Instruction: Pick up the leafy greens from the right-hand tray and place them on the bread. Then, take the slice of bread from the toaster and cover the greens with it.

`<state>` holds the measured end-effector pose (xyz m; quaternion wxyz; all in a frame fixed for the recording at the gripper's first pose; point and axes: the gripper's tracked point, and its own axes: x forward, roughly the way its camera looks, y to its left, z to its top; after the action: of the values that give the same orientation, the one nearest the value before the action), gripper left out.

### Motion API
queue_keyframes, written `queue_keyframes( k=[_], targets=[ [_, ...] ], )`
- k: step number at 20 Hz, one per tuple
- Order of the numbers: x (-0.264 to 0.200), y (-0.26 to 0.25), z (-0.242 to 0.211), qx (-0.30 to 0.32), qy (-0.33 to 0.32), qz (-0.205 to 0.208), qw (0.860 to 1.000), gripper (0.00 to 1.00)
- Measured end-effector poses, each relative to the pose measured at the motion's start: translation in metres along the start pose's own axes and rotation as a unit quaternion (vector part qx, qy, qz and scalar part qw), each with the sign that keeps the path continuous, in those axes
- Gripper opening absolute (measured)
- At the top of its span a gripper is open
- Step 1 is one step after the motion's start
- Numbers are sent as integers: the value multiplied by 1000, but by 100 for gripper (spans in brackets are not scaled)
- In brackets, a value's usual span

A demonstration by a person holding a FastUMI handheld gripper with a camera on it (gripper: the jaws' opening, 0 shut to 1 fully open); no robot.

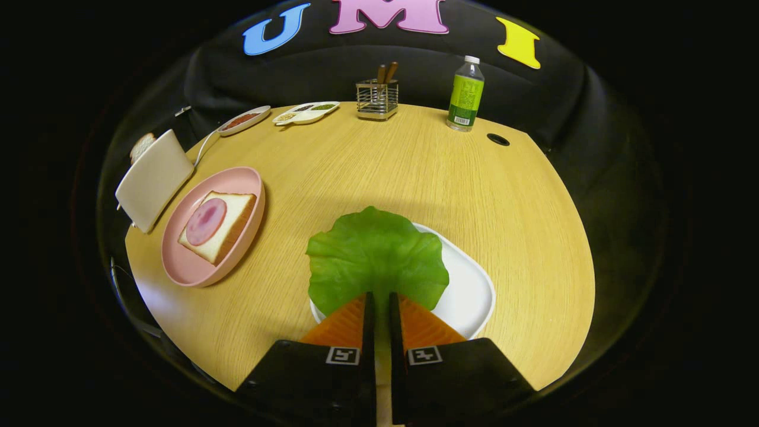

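- Along the far edge of the bench (415, 178), at the top of the frame, a green bottle (465, 95), a wire holder with wooden-handled utensils (377, 98), and two shallow dishes (305, 112) holding small foods are seen.
- At the upper left a white toaster (153, 179) is set, with a slice of bread (141, 146) showing behind it.
- Just right of the toaster a pink plate (187, 270) is placed, carrying bread (234, 222) topped with a round pink slice (206, 220).
- The leafy greens (376, 258), a flat, ruffled, bright green leaf, are found at lower centre, over the near left part of a white tray (468, 290).
- The fingers (382, 305) are brought nearly together, and the leaf's stem end is pinched between them.
- Bare wood is left between tray and pink plate; the bench edge curves close at the lower right.
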<state>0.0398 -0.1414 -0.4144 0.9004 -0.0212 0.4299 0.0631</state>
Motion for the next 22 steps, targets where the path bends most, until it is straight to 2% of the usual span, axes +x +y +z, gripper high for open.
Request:
queue_keyframes(
  k=[4, 8, 17, 22],
  targets=[
    [0, 1, -1, 9, 15, 7, 1000, 7],
    [-11, 3, 10, 3, 11, 3, 1000, 7],
    [-64, 52, 76, 17, -35, 11, 999, 7],
    [-74, 97, 106, 9, -50, 18, 999, 7]
  ],
)
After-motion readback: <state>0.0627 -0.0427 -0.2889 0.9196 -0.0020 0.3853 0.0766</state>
